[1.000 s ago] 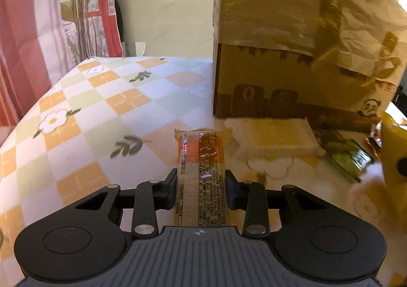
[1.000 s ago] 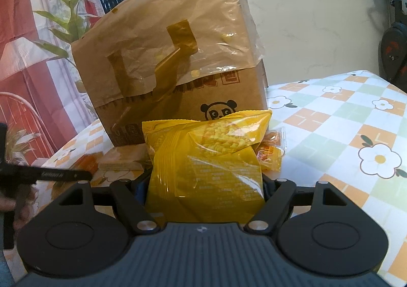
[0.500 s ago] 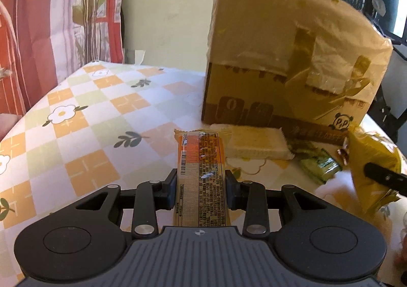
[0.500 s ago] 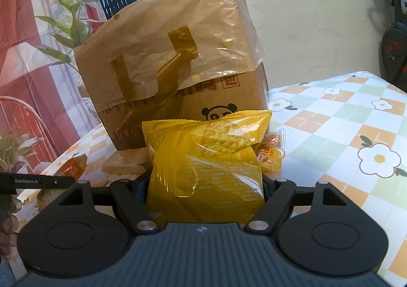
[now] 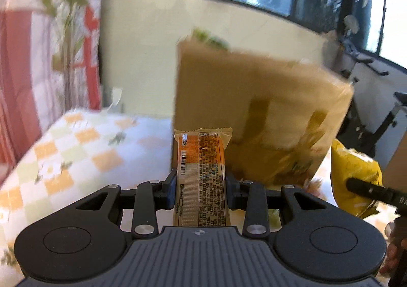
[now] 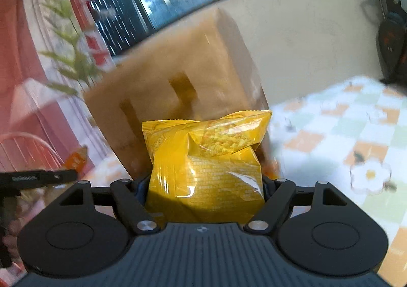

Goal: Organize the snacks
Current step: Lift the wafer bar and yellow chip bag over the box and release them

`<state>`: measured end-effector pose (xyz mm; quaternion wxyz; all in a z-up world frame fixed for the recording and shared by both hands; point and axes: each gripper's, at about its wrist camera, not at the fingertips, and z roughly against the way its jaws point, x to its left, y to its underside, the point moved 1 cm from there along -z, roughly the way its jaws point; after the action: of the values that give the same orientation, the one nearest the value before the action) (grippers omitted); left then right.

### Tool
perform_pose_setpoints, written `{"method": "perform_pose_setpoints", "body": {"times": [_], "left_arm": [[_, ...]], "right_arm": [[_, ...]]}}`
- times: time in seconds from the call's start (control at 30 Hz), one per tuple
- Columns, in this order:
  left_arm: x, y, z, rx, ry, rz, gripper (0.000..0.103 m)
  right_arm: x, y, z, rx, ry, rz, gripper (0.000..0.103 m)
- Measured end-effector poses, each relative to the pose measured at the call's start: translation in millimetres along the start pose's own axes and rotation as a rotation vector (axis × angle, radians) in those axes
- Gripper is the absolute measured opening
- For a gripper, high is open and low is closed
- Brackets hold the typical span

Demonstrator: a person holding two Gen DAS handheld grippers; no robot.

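My left gripper [image 5: 201, 185] is shut on a long orange snack bar [image 5: 201, 172] and holds it up in the air, in front of the tall brown cardboard box [image 5: 259, 114]. My right gripper [image 6: 206, 185] is shut on a puffy yellow snack bag [image 6: 206, 165], also lifted, facing the same box [image 6: 173, 88]. The yellow bag [image 5: 356, 172] and a finger of the right gripper show at the right edge of the left wrist view. The orange bar [image 6: 75, 160] shows at the left of the right wrist view. The box's top is not visible from inside.
The table carries a checked floral cloth [image 5: 76, 149], also in the right wrist view [image 6: 343, 139]. A red-striped curtain with a plant print [image 5: 38, 58] hangs at the left. Windows run behind the box. An exercise bike [image 6: 391, 40] stands at the far right.
Both grippers have risen with their snacks. The box now sits lower in both views and the snacks lying on the table have dropped out of sight. Both views are motion-blurred.
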<state>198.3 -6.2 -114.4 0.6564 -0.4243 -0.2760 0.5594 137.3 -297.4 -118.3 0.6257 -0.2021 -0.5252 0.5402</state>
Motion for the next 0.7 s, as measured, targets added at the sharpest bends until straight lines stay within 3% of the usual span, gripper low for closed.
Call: {"method": "perform_pose_setpoints", "body": {"times": [0.17,0.33,0.5,0.57,0.7], "left_arm": [[-15,-41,6,-0.073,0.062,-0.031,0.038],[-33,-94,-1,-0.145,0.102,-0.075,0.038],[-49,-137,-35,-0.172,0.109,-0.060,0.038],[-51,-151,-52,-0.163,0.110,-0.025,0.038],[-60,-165,-82,-0.136,0.089,-0.048,0.038]], "right_arm": [[20,-63,17,-0.088,-0.055,0.024,0.078],[43,-135,9,-0.139,-0.056,0.162,0.078],[54,-184,-42,-0.127,-0.036,0.191,0.078],[59,-191,-65,-0.120,-0.003,0.254,0.078],[60,-194,-115,-0.065,0.048,0.255,0.078]]}}
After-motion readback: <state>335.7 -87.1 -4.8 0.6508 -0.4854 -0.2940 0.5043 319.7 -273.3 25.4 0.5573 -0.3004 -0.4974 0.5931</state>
